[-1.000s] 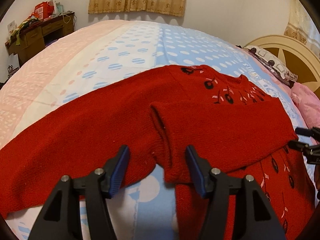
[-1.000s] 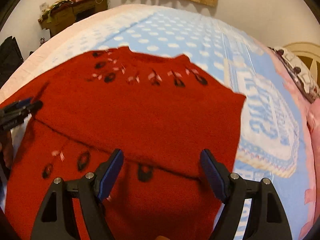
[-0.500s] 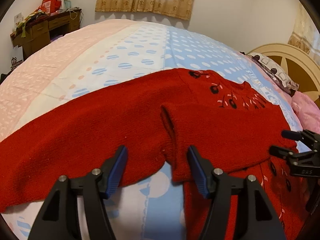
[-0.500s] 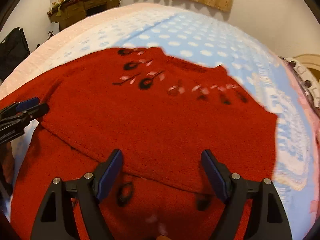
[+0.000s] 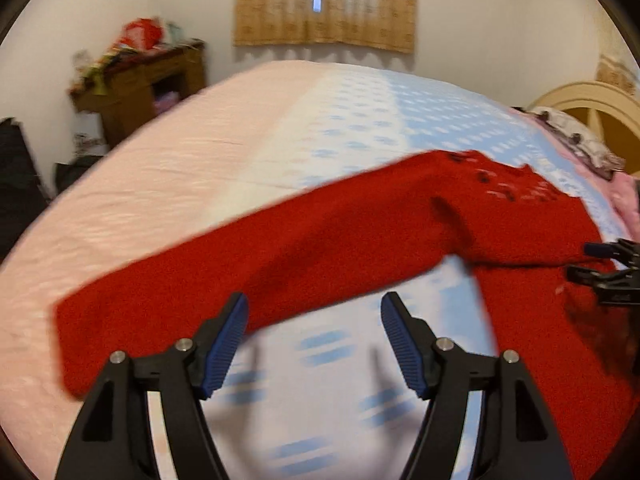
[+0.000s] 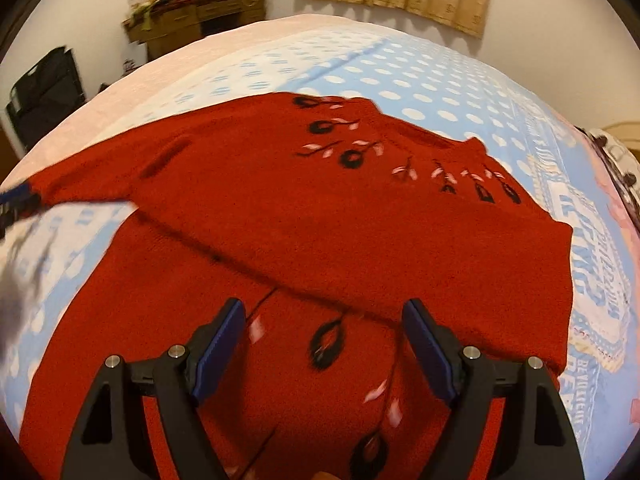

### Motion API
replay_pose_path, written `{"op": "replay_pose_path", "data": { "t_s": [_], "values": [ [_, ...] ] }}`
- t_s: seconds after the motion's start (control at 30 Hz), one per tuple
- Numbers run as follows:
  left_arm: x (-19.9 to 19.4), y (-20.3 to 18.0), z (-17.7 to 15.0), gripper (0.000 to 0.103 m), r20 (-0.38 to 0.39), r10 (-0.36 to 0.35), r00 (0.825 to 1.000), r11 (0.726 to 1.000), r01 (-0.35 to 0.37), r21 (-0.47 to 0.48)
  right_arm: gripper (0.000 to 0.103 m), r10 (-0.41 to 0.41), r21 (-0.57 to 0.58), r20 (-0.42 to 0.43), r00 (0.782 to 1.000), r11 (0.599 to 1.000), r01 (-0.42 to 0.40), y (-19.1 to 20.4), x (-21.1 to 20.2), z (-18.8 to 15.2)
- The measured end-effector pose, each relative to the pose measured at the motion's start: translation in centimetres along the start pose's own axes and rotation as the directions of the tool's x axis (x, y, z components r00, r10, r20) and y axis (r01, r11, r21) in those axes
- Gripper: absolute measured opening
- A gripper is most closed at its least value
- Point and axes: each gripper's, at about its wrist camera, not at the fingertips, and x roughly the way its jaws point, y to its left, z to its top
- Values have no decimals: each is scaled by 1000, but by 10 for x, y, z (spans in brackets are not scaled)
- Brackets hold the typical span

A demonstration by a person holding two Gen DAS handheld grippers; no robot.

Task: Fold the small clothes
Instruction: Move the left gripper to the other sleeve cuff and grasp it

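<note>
**Over the bed, both grippers open**

Between our left gripper [image 5: 314, 340] fingers we see only bedsheet [image 5: 320, 380]; its jaws have just been opening. Our right gripper [image 6: 324, 344] hangs open, holding nothing. At twelve o'clock lies the red sweater [image 6: 320, 220], one sleeve [image 5: 240, 272] stretched toward nine o'clock.

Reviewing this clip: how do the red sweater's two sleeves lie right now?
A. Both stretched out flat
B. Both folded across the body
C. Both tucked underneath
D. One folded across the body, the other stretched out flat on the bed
D: on the red sweater, one sleeve crosses the body; the other sleeve stretches flat over the bed.
</note>
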Motion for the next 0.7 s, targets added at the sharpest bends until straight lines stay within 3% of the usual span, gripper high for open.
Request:
{"op": "replay_pose_path", "data": {
  "t_s": [0.13,0.23,0.37,0.43,0.53,0.67,0.7],
  "values": [
    [-16,55,-2,74,16,133,991,991,-133,-32,81,-5,-76,-8,1000,997,5,16,-11,-14],
    [-15,97,-1,74,-10,244,970,965,-244,-97,81,3,-106,-4,1000,994,-4,23,-22,-26],
    [-6,137,-6,74,-48,316,948,930,-319,-181,81,4,-131,2,1000,991,-3,29,-33,-39],
    [3,152,-12,73,-86,288,954,924,-301,-236,81,0,-141,6,1000,990,1,32,-37,-44],
    [16,158,-19,73,-119,181,976,925,-210,-317,81,-8,-151,12,1000,988,10,35,-41,-49],
    [21,142,-19,70,-113,153,982,935,-180,-305,81,-3,-152,21,1000,988,6,40,-46,-54],
    [22,137,-18,61,-116,143,983,939,-171,-297,81,-2,-153,24,1000,988,6,41,-48,-55]
  ]
}}
